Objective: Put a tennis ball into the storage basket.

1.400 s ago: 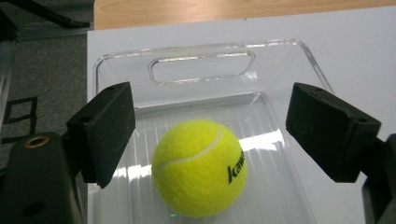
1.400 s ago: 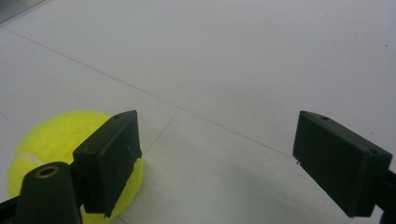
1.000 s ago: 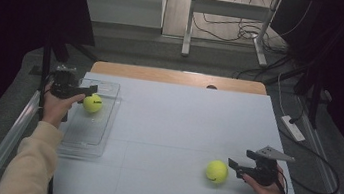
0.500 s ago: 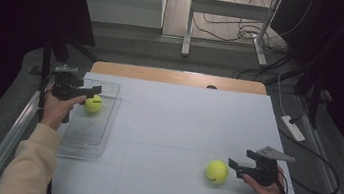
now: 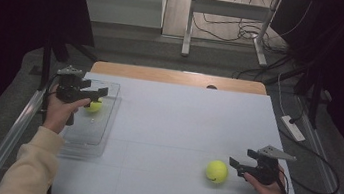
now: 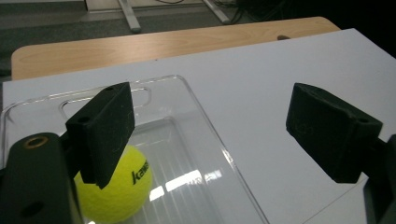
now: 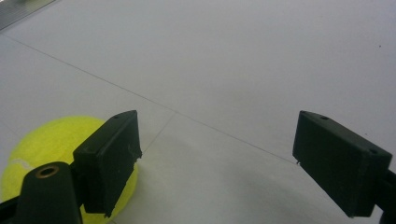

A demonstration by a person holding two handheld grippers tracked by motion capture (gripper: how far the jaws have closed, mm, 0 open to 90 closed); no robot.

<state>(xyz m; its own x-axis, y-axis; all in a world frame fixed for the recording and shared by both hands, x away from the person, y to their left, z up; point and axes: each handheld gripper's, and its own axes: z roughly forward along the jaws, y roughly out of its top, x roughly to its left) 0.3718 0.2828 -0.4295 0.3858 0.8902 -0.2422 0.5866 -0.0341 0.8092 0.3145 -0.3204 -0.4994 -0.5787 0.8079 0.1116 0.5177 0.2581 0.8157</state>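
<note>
On the left, one yellow ball (image 5: pixel 93 106) sits in the clear tray (image 5: pixel 85 138) on the desk (image 5: pixel 171 127). The left gripper (image 5: pixel 98 93) is above it, its fingers (image 6: pixel 105 128) spread with nothing between them. To the right, the second ball (image 5: pixel 216 171) lies on the desk just beside the right gripper (image 5: pixel 235 164), whose fingers (image 7: pixel 112 156) are also spread and empty. I think this ball goes next. Slide one finger to each side, squeeze around the middle, then lift slowly so it cannot roll away.

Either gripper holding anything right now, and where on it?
Nothing held. Left gripper open above the ball in the tray; right gripper open beside the other ball.
</note>
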